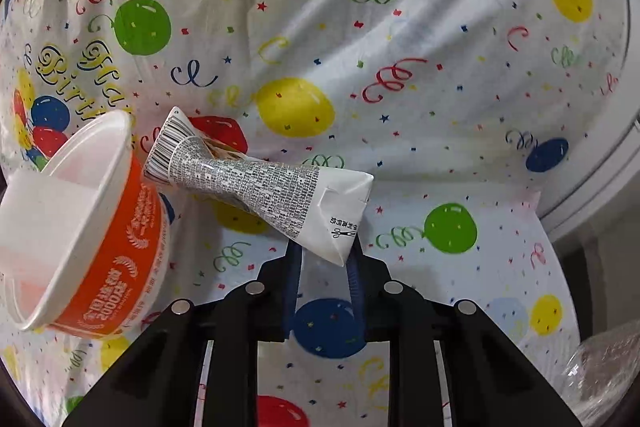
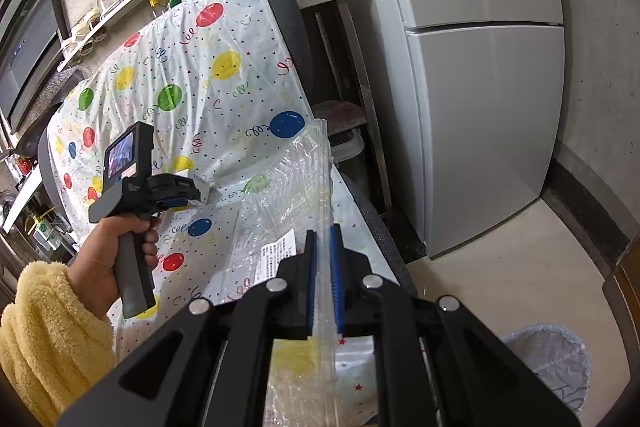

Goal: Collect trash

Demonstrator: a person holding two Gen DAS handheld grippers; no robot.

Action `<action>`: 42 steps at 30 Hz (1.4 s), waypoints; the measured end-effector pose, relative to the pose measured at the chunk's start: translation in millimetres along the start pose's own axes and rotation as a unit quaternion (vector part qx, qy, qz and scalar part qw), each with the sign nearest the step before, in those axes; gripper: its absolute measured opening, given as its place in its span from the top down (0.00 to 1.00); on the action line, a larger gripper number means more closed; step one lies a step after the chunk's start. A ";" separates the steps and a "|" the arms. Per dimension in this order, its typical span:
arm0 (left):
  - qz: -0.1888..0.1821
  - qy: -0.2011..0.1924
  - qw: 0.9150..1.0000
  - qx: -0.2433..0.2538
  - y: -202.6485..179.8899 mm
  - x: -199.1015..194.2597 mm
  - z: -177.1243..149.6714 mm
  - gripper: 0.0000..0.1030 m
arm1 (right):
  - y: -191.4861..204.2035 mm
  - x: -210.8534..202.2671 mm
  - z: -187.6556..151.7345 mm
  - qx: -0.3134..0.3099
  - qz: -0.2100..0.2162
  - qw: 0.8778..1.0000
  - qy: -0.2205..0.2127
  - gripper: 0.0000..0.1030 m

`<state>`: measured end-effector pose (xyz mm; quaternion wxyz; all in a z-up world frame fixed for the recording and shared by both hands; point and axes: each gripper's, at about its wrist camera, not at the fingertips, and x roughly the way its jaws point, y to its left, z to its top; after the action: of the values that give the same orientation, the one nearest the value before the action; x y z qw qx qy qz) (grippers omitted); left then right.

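pinching crushed carton [image 1: 260, 183] in left gripper [image 1: 324, 259], right gripper [image 2: 324, 267] clamped on clear bag [image 2: 288, 195]; next, lift into bag.

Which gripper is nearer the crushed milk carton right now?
Left. The left gripper pinches the crushed milk carton's end; the right gripper holds the clear plastic bag off to the side.

Crushed carton [image 1: 256, 183] lies on the tabletop [image 1: 400, 107], cup [image 1: 80, 227] touching its left end, plastic bag [image 2: 288, 195] off to the right.
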<state>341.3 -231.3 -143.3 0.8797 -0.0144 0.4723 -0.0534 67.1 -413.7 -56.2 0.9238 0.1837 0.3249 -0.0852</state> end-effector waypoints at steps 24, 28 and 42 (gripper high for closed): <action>-0.107 -0.013 0.987 0.121 89.6 -134.2 -122.5 0.87 | 42.2 5.9 -1.6 0.018 0.053 0.998 0.035 0.93; -0.085 -0.026 0.993 0.084 114.7 -135.5 -123.0 0.52 | 53.6 53.0 2.8 -0.006 0.056 0.993 0.104 0.69; -0.034 -0.023 0.998 0.048 179.3 -121.0 -105.3 0.46 | 147.5 120.0 25.3 -0.152 0.052 0.983 0.088 0.49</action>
<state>201.7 -37.4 -114.8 0.8875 0.0109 0.4484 -0.1054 215.2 -292.8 -71.8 0.9120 0.0650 0.4039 0.0296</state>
